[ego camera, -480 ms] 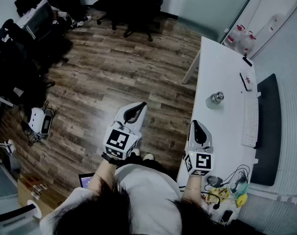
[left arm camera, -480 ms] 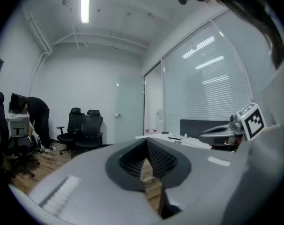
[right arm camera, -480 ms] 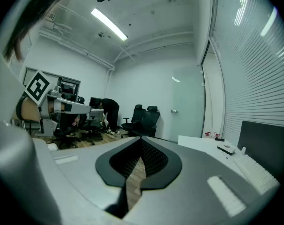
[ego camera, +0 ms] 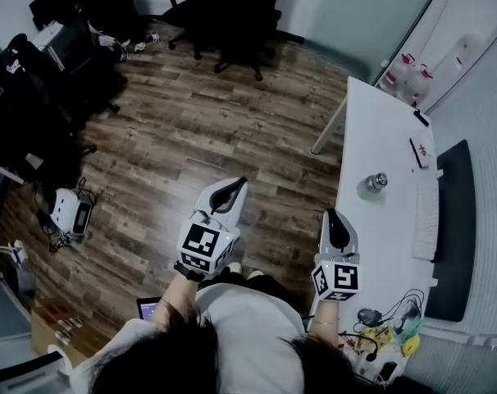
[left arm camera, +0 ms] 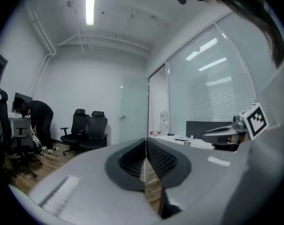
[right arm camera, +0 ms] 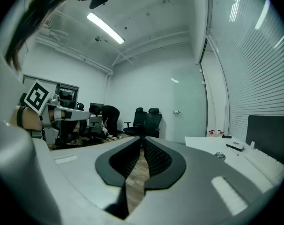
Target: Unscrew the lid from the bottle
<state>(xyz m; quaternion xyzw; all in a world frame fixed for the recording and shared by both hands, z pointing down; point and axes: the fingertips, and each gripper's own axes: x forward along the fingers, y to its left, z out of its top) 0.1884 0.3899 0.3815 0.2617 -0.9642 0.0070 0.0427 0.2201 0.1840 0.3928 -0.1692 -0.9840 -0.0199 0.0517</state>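
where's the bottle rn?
Head view, right side: the bottle stands on the white desk, left of the keyboard, ahead of the right gripper.

Wood-plank floor beside a long white table. On the table: a white keyboard along a dark mat, a small flat white device, and a tangle of cables at the near end. Black office chairs stand at the far wall. A white machine sits on the floor. A person bends over a far desk.
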